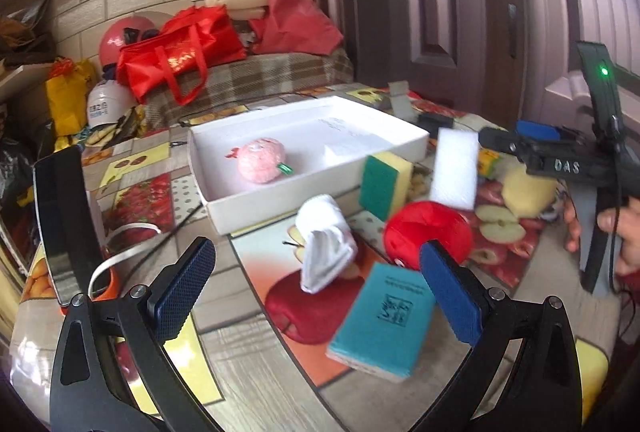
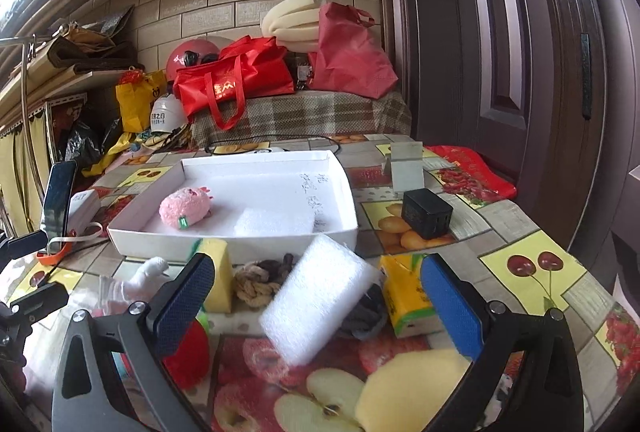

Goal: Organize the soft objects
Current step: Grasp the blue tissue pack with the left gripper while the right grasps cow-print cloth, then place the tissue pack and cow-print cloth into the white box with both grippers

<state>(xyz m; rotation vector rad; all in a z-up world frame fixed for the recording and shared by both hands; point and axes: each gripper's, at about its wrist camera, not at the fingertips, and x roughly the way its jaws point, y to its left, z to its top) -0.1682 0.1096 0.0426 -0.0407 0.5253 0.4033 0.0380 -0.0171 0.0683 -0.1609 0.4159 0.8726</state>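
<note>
Now | fruit-print tablecloth (image 2: 532, 232) | brick wall (image 2: 240, 4) | both tools wide open, empty | white box (image 2: 240, 244) centred

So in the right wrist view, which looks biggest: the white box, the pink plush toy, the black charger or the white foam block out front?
1. White box
2. White foam block, though it sits nearer the camera, which inflates it
3. Pink plush toy
4. Black charger, not far off the toy

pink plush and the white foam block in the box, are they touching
Apart. The right wrist view shows the pink plush and the white foam block both lying in the white box, with a bare strip of box floor between them.
</note>
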